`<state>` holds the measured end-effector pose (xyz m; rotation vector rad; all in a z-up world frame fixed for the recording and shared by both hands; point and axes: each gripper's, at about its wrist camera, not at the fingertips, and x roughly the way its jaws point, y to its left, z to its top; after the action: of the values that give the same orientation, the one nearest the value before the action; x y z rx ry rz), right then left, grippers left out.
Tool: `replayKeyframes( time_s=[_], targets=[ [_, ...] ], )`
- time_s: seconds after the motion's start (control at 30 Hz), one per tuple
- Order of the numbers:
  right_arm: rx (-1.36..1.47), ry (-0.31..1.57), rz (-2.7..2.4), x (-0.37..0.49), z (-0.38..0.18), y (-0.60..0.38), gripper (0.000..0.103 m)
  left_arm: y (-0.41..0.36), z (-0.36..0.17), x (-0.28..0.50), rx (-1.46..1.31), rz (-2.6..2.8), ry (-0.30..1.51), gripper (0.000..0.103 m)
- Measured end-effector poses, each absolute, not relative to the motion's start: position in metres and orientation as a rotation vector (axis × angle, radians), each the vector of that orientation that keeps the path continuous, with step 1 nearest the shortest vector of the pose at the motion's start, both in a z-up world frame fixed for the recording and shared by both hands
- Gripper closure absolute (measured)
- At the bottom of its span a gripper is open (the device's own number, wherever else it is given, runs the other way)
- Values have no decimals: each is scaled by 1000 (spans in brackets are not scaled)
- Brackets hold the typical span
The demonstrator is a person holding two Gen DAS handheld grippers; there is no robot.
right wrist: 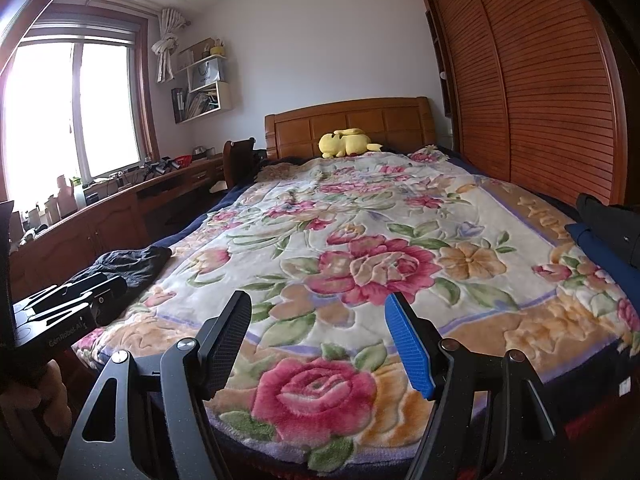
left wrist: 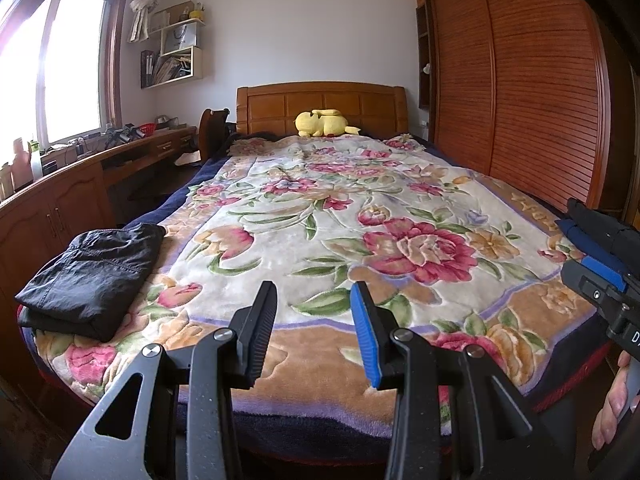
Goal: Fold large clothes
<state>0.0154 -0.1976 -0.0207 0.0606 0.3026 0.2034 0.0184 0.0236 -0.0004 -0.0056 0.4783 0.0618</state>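
The left hand-held gripper [left wrist: 314,334], black-framed with one black ribbed pad and one blue pad, stood nearest the left wrist camera, its jaws parted with nothing between them and only the blanket showing through the gap. The right hand-held gripper [right wrist: 320,344], of the same build, stood likewise released in its own view, its jaws parted wider and empty. Both hung over the foot end of the bed [left wrist: 280,432] without touching it.

A plush floral blanket [left wrist: 340,216], cream with red and tan roses and a lilac border, covered the bed. In the left wrist view a folded black garment of thin crinkled fabric [left wrist: 94,276] lay at nine o'clock on the near left corner of the blanket, its layers stacked flat. In the right wrist view the same garment [right wrist: 132,264] appeared at nine o'clock, partly hidden behind the left tool's body. At three o'clock in that view, a dark blue and black pile of clothing [right wrist: 608,236] rested on the right edge of the bed; how it was arranged could not be determined.

A yellow soft toy [left wrist: 324,123] lay at twelve o'clock against the wooden panelled headboard [left wrist: 320,106]. A slatted wooden wardrobe [left wrist: 520,92] ran along the right side, and a long wooden table [left wrist: 120,160] under the window [left wrist: 72,64] ran along the left.
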Motion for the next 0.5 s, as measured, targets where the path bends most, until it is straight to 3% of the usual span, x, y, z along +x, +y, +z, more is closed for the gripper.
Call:
replayKeyframes(
  time_s=[0.5],
  targets=[
    [65,299,206,17,-20,-198,32,19,4,15,1,65,462,64]
  ],
)
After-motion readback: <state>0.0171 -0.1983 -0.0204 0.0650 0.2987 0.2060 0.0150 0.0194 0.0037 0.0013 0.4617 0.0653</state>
